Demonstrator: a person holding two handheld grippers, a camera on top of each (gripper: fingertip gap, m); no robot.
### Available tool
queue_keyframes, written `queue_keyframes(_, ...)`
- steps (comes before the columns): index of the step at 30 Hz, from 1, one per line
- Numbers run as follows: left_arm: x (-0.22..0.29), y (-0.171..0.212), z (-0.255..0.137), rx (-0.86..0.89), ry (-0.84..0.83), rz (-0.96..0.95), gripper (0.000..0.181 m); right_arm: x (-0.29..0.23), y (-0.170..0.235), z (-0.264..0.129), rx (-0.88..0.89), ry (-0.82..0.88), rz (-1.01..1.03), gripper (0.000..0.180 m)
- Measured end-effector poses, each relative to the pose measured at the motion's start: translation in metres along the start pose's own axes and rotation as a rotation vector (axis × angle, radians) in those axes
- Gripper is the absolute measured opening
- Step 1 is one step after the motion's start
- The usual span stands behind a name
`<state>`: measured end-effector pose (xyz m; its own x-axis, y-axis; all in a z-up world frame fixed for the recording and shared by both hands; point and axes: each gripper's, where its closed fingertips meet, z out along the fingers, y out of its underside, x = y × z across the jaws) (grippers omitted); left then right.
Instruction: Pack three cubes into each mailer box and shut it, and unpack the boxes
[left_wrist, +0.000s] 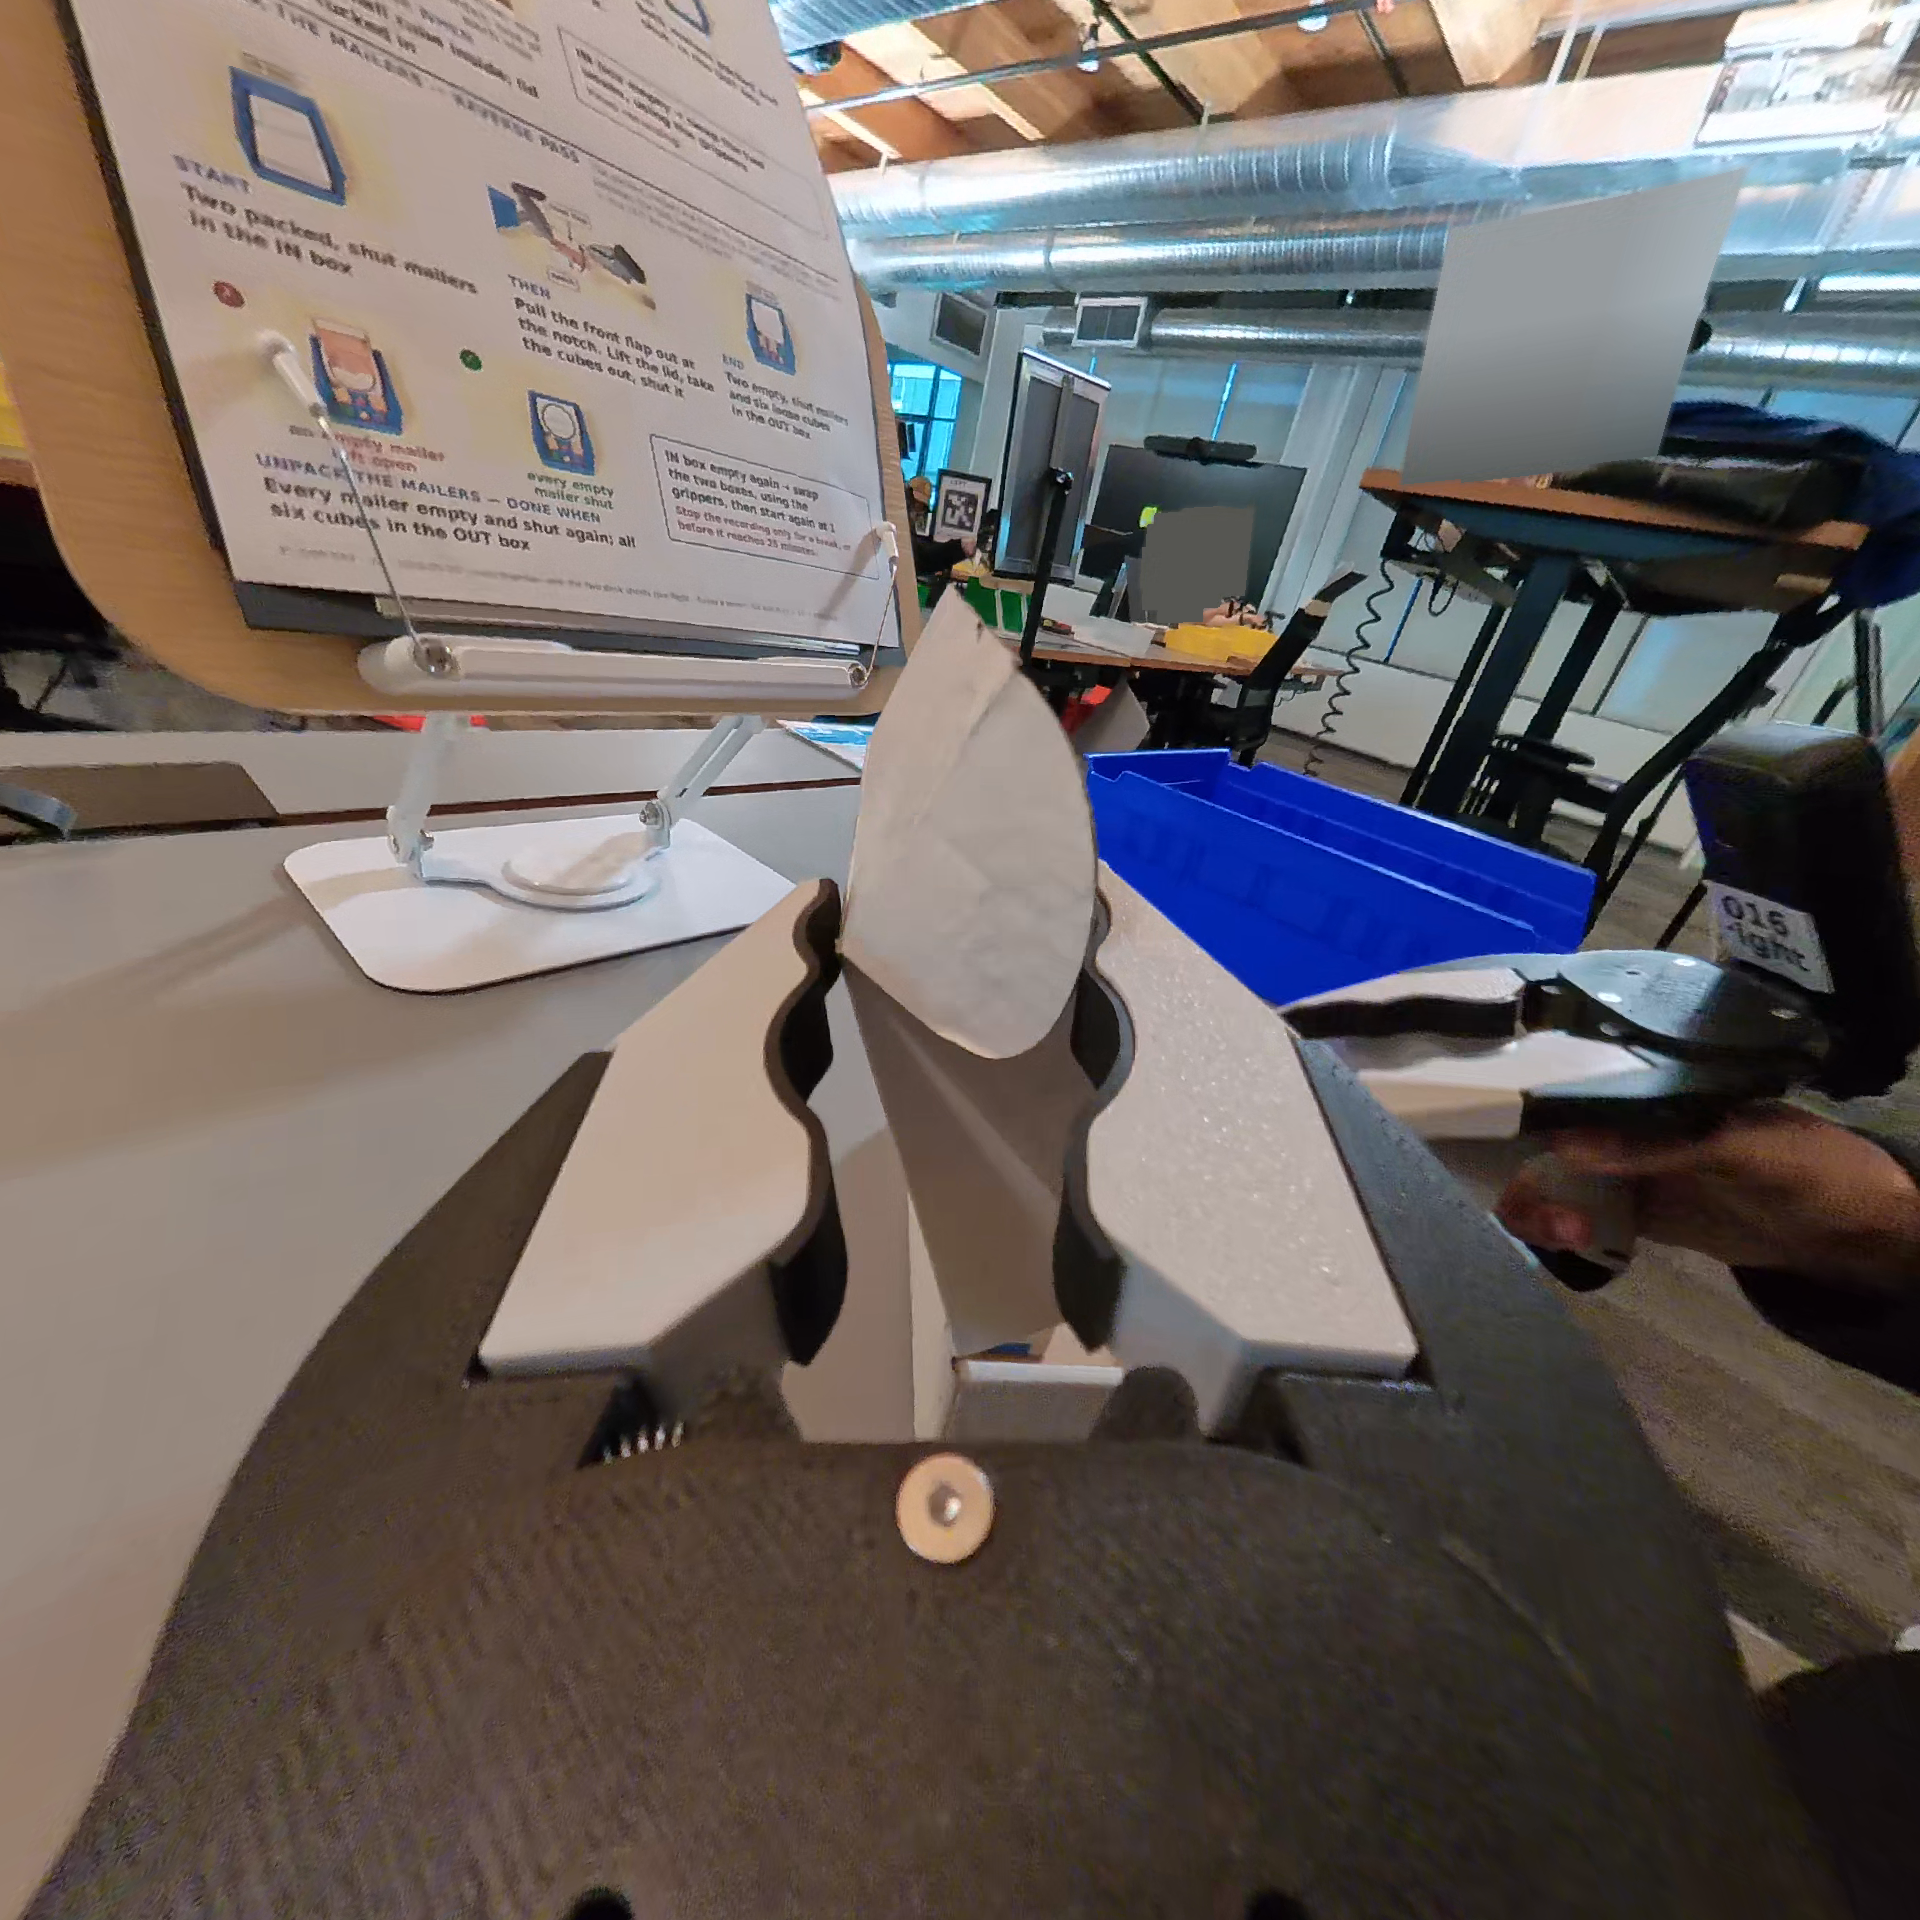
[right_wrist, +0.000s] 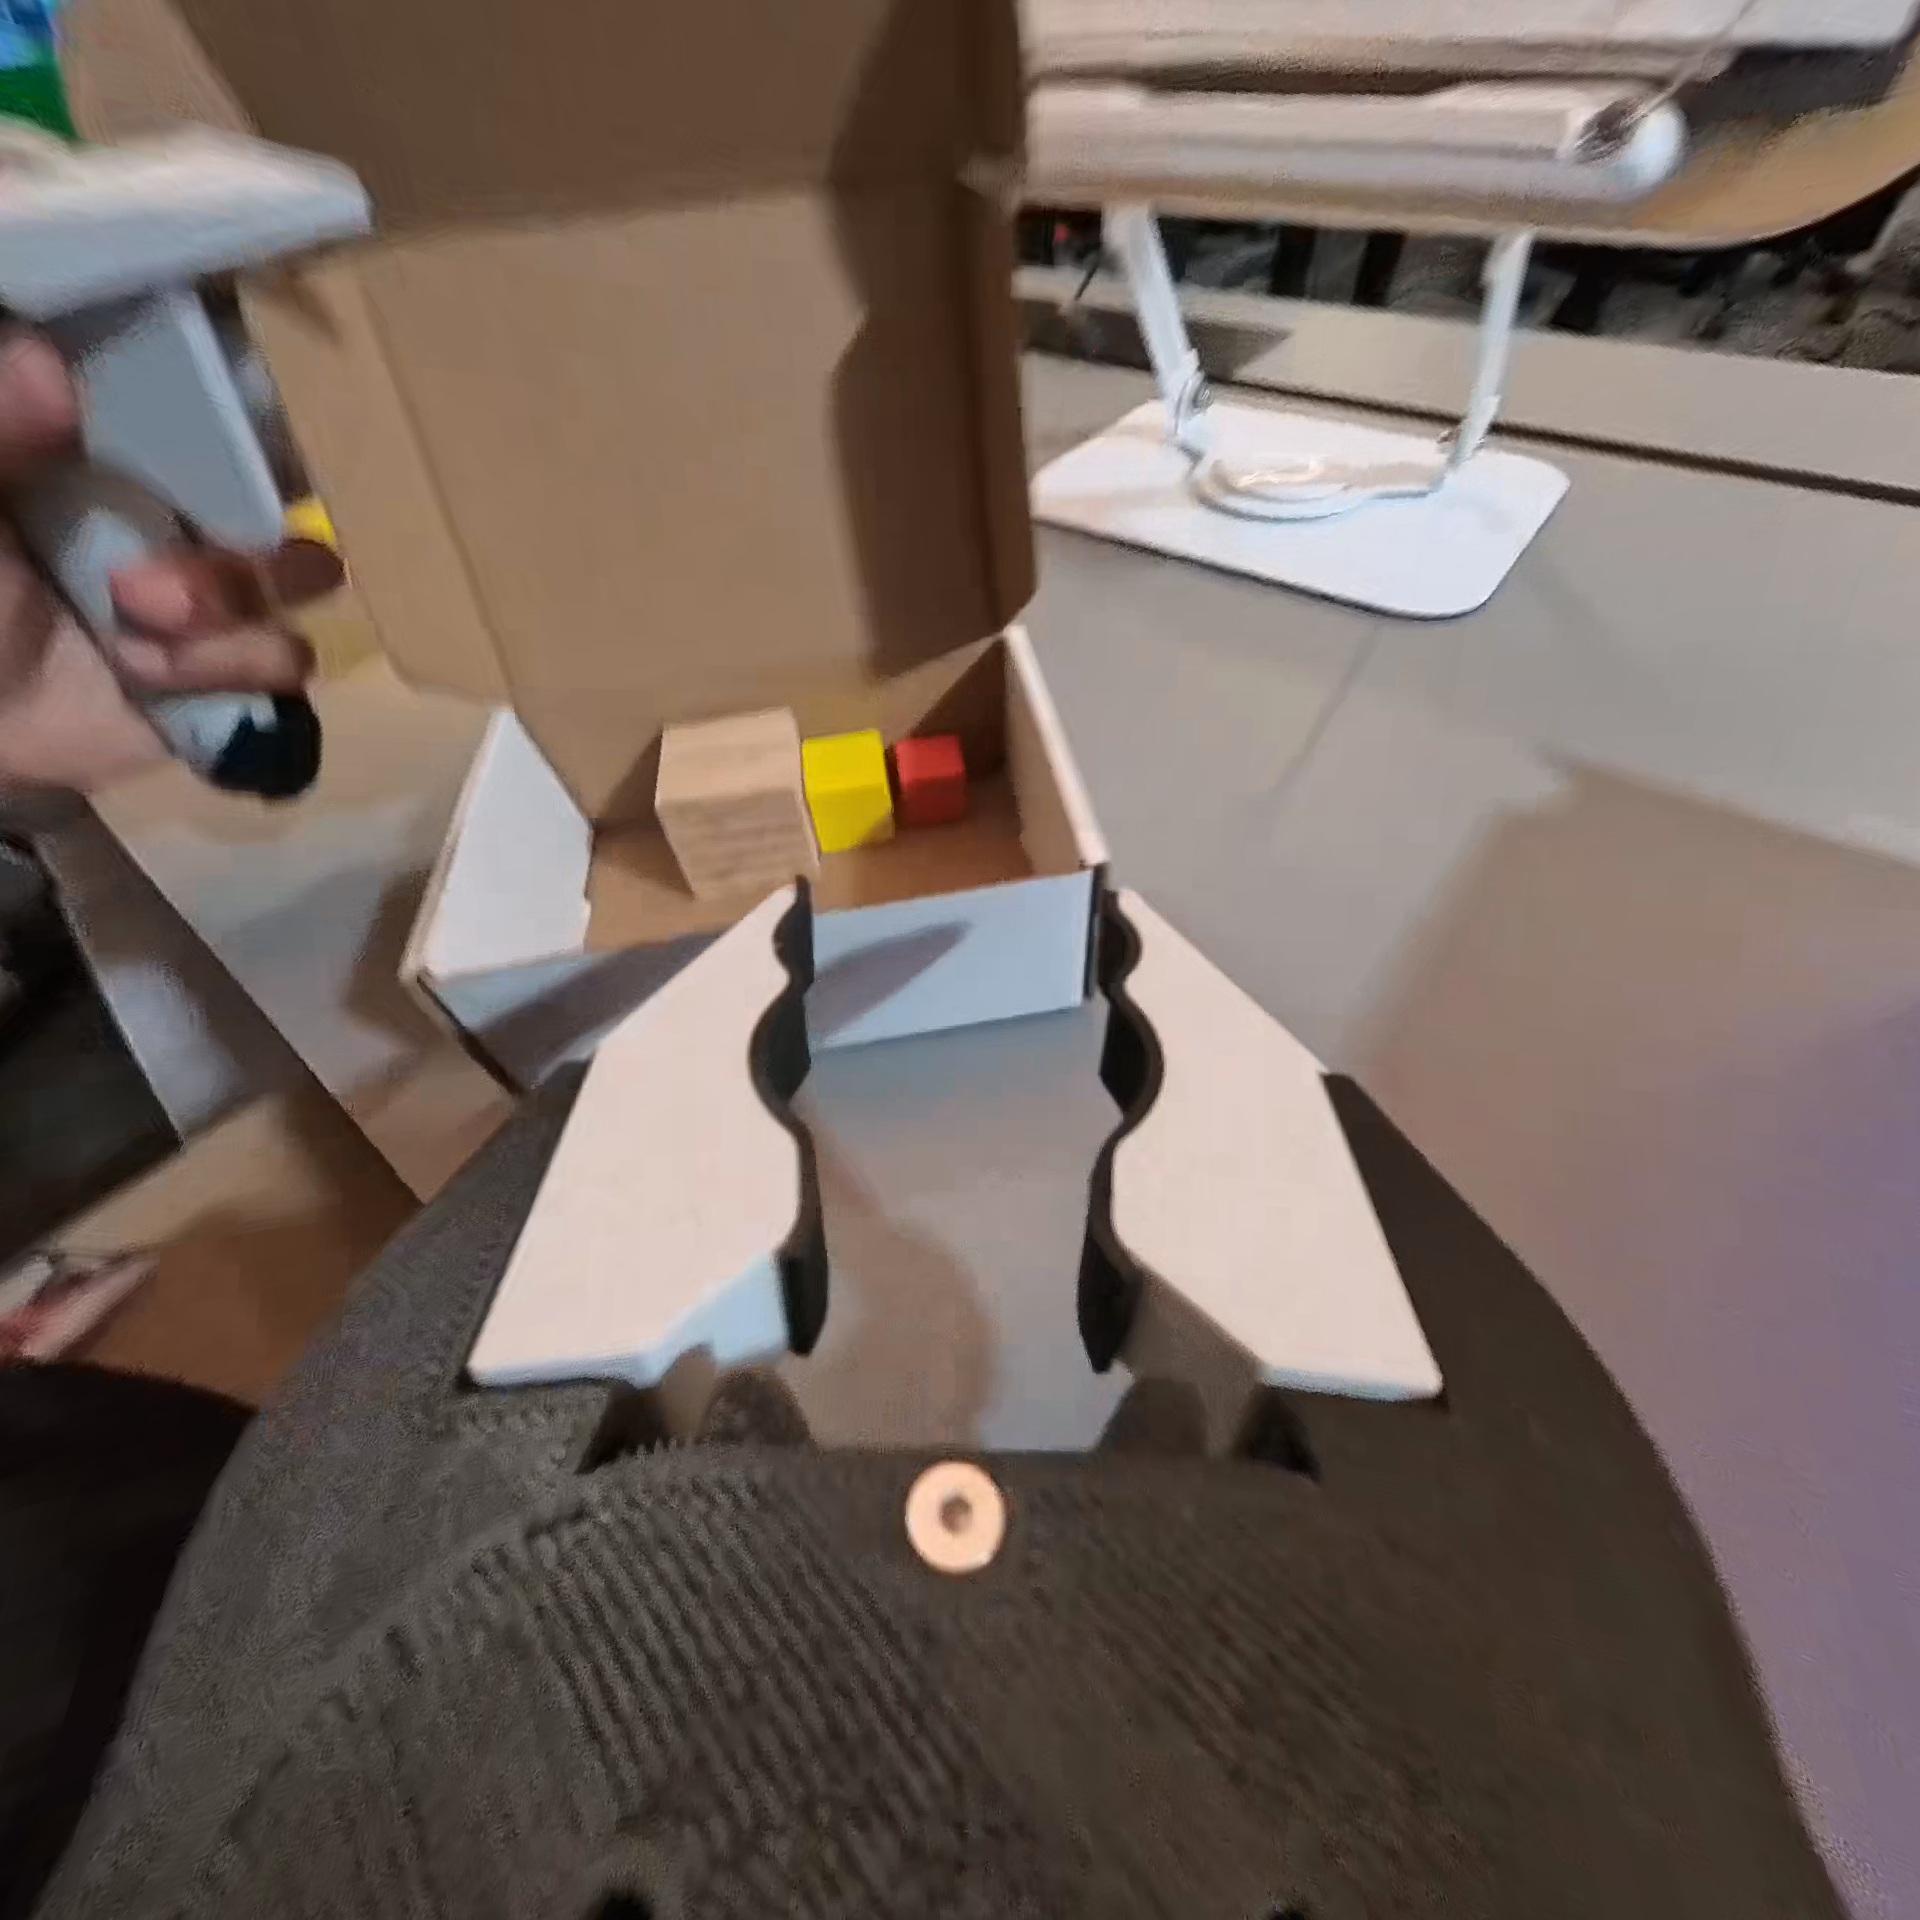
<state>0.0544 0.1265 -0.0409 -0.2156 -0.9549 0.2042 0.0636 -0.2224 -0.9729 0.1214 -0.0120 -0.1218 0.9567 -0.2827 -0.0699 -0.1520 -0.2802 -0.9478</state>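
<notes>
Mailer box (right_wrist: 758, 935) at centre of right wrist view, on bench (right_wrist: 1455, 883), lid raised; three cubes inside along back wall: wooden cube (right_wrist: 732, 810), yellow cube (right_wrist: 847, 790), red cube (right_wrist: 928, 777)

Left tongs (left_wrist: 961, 1029) closed on white lid flap (left_wrist: 966, 883), centre of left view; thin card judged light, bendable, easily creased

Right tongs (right_wrist: 951, 1049) parted, nothing held, just short of box front wall

Cubes judged light, rigid; side faces best taken; wooden one largest

Front wall and overhanging lid stand in way; document stand (right_wrist: 1299, 509) upper right; blue bin (left_wrist: 1330, 862) right of centre in left view
</notes>
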Motion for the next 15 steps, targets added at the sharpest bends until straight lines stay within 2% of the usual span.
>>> queue_keyframes(3, -0.002, 0.003, -0.009, 0.011, 0.007, -0.088, 0.040, -0.004, -0.027, -0.001, 0.031, -0.016, 0.037, 0.062)
queue_keyframes(9, -0.001, 0.004, -0.010, 0.022, 0.056, -0.147, 0.040, -0.031, -0.047, 0.048, -0.211, -0.039, -0.186, 0.056)
queue_keyframes(11, 0.001, 0.005, -0.007, 0.023, 0.075, -0.160, 0.040, -0.049, -0.037, 0.068, -0.322, -0.127, -0.178, 0.057)
queue_keyframes(13, 0.003, 0.004, -0.006, 0.021, 0.090, -0.159, 0.040, -0.062, -0.009, 0.079, -0.517, -0.205, -0.155, 0.060)
queue_keyframes(15, 0.004, 0.004, -0.006, 0.018, 0.104, -0.152, 0.040, -0.065, 0.011, 0.085, -0.642, -0.194, -0.115, 0.057)
